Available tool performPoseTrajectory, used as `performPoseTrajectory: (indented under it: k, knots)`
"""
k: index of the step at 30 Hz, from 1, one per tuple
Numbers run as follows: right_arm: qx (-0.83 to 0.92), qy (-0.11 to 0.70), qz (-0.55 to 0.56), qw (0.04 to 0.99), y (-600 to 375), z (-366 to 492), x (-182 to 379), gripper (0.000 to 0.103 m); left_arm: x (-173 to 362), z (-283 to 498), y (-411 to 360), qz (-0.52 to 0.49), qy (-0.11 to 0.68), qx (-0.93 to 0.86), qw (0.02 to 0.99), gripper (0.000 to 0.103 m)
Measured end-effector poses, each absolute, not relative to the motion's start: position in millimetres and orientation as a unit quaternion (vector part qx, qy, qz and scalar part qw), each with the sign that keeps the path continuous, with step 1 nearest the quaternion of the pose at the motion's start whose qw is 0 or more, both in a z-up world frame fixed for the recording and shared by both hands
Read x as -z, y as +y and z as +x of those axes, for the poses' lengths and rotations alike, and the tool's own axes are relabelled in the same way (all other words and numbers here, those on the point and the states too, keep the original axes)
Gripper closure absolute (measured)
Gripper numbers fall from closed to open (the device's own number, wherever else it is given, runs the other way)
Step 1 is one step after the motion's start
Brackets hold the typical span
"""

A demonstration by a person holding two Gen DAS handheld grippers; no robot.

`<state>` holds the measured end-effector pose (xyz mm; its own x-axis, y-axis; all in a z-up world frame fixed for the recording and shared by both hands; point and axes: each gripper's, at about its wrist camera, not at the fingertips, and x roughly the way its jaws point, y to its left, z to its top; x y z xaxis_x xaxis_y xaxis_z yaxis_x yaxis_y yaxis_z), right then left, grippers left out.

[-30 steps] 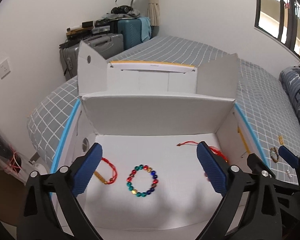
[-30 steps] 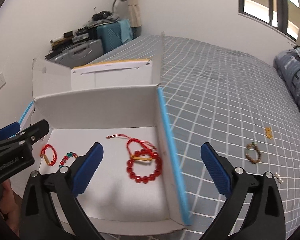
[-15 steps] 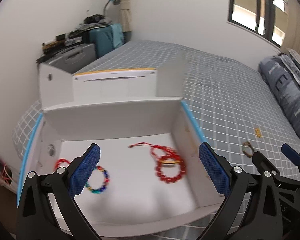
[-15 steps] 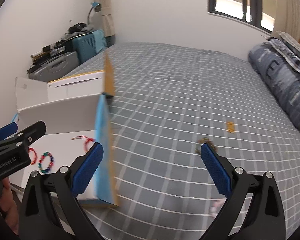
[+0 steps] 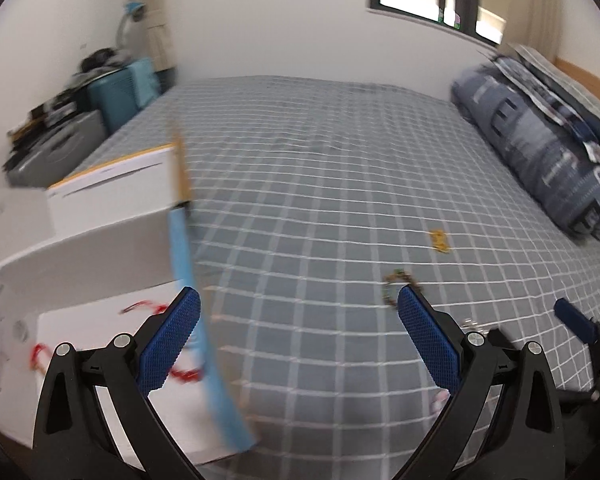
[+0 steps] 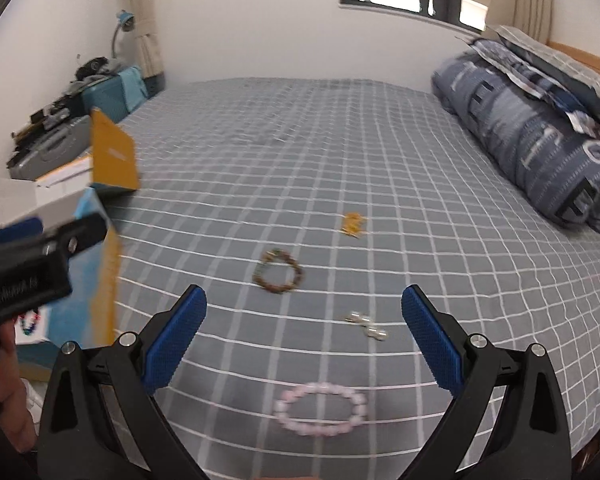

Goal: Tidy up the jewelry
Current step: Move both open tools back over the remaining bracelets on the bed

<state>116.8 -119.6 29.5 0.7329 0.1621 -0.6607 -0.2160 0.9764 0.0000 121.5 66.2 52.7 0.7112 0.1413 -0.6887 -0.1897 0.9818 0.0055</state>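
On the grey checked bed lie a brown bead bracelet, a gold piece, a small clear-bead item and a pink bead bracelet. My right gripper hangs open above them, with the pink bracelet just below its fingers. An open white box with blue edge tape stands at the left and holds red bracelets. My left gripper is open over the bed beside the box's right wall; the brown bracelet and gold piece lie ahead of its right finger.
A rolled blue quilt lies along the bed's right side. Suitcases and clutter stand by the left wall under a lamp. The box's flap sticks up at the left. A hand holds the left gripper.
Both grippers have swung right, away from the box interior and out over the bed. The loose jewelry on the bedspread has come into the right wrist view. Both stay open.
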Motion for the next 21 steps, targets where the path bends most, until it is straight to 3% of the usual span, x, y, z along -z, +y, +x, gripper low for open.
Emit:
performPoseTrajectory:
  k: [9, 21]
  knots:
    - [-0.081, 0.393, -0.03, 0.916, -164.1, 161.3, 13.5, 0.009, -2.2, 214.6, 5.3, -0.008, 0.427, -0.041, 0.903, 0.006]
    - [-0.087, 0.456, -0.027, 0.885, -183.6, 205.2, 78.7, 0.009, 71.6, 281.0, -6.1, -0.018, 0.489, -0.033, 0.871, 0.006]
